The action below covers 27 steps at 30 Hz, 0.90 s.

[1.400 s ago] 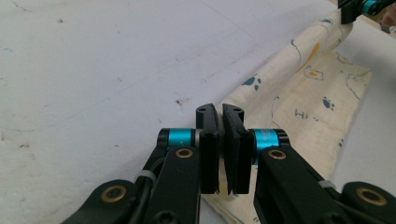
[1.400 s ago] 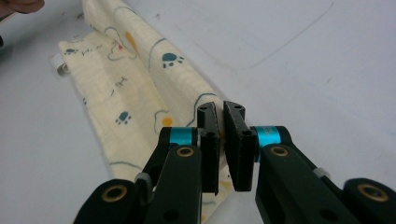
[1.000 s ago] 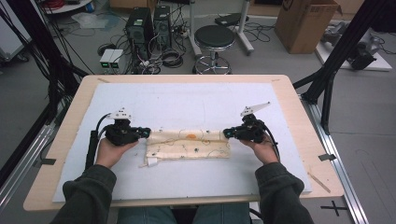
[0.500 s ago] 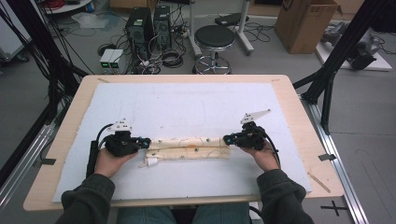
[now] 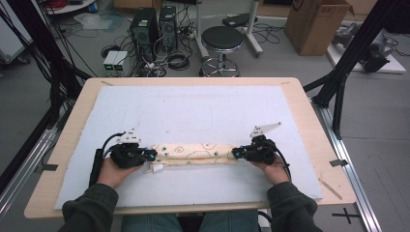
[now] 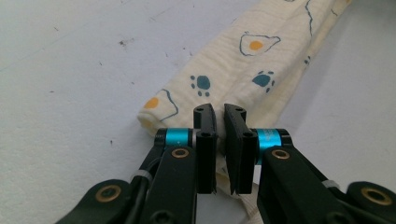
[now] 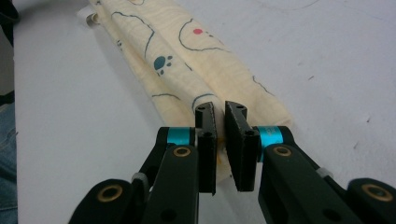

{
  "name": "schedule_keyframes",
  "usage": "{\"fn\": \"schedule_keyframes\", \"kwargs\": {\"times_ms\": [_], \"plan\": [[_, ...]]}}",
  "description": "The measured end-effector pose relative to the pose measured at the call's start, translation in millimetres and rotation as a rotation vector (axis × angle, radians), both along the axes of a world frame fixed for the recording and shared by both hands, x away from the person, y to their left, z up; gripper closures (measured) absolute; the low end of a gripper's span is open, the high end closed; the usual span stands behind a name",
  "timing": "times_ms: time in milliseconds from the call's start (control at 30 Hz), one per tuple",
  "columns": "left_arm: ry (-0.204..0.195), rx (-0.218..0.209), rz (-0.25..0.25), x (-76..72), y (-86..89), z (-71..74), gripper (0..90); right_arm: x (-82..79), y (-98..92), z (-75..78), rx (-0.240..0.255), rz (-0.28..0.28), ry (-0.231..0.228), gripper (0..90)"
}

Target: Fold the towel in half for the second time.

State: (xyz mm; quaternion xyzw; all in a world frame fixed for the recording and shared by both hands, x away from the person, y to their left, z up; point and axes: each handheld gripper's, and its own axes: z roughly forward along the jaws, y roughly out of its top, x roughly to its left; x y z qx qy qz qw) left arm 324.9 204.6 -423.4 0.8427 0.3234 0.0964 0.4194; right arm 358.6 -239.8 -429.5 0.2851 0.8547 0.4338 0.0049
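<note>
Grey concrete floor [image 5: 29, 101] w/ tangled black cables [image 5: 169, 58]. Round black stool [image 5: 222, 38], brown cardboard box [image 5: 316, 24], two black PC towers [image 5: 154, 24] behind light wooden table [image 5: 300, 96].

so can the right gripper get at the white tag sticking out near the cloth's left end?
Probably not as things stand: the right gripper is shut on the folded cloth at its right end, and the white tag lies beside the left gripper.

No legible text, label, brand name or number appears in any view. The cream cloth [image 5: 196, 153] carries printed motifs only, namely paw prints, fried-egg shapes and outlined blobs, without lettering. A black cross mark [image 5: 349, 215] stands on the floor beside the table's [image 5: 309, 104] near right corner.
</note>
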Motion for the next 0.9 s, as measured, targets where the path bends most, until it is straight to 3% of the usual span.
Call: {"fn": "schedule_keyframes", "kwargs": {"times_ms": [100, 333, 400, 500, 667, 800, 900], "plan": [[-0.012, 0.014, -0.001, -4.5, -0.9, -0.7, 82.3, -2.4, -1.2, -0.2, -0.002, 0.000, 0.000, 82.8], [0.009, -0.015, 0.011, -11.4, 5.4, -9.2, 81.6, -7.3, 0.0, -3.3, -0.003, 0.013, 0.003, 82.2], [0.021, -0.017, 0.007, -11.9, 5.9, -9.9, 77.6, -9.5, -0.3, -4.7, -0.002, 0.014, 0.014, 81.0], [0.027, -0.022, -0.018, -15.0, 6.4, -9.3, 64.8, -10.6, -3.0, -6.5, 0.023, 0.019, 0.015, 73.4], [-0.002, -0.085, -0.025, -18.7, 9.1, 3.9, 53.4, -13.9, -6.5, 6.8, 0.084, 0.023, 0.006, 60.2], [-0.027, -0.122, -0.011, -16.4, 5.1, 14.0, 46.6, -12.2, -5.8, 20.5, 0.134, 0.018, -0.023, 59.6], [-0.025, -0.117, -0.019, -10.1, -1.2, 18.1, 46.9, -7.0, -0.3, 27.1, 0.133, 0.018, -0.026, 64.1]]}}
